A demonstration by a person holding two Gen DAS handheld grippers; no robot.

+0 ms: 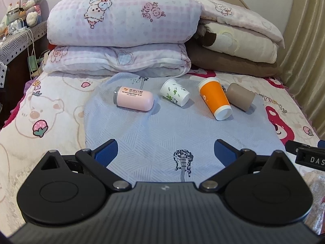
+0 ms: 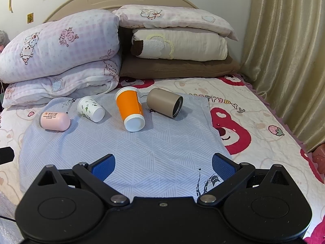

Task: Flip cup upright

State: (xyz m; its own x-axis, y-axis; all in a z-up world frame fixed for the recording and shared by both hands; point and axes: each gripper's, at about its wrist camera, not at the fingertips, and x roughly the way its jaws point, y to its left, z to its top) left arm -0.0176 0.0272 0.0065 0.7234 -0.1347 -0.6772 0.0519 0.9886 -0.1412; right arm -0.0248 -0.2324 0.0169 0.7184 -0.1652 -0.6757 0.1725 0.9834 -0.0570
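Several cups lie on their sides in a row on a light blue cloth (image 1: 162, 130) (image 2: 130, 148) on the bed. From left: a pink cup (image 1: 134, 99) (image 2: 54, 121), a white cup with green print (image 1: 175, 95) (image 2: 90, 108), an orange cup (image 1: 215, 99) (image 2: 130, 107) and a brown cup (image 1: 240, 96) (image 2: 164, 102). My left gripper (image 1: 165, 152) is open and empty, well short of the cups. My right gripper (image 2: 163, 165) is open and empty, also short of them.
Folded pink quilts (image 1: 121, 30) (image 2: 61, 55) and stacked pillows (image 1: 239, 44) (image 2: 178, 46) lie behind the cups. A curtain (image 2: 284, 50) hangs at the right. A nightstand with a plush rabbit (image 1: 32, 2) stands at the left. The right gripper's edge (image 1: 306, 156) shows in the left wrist view.
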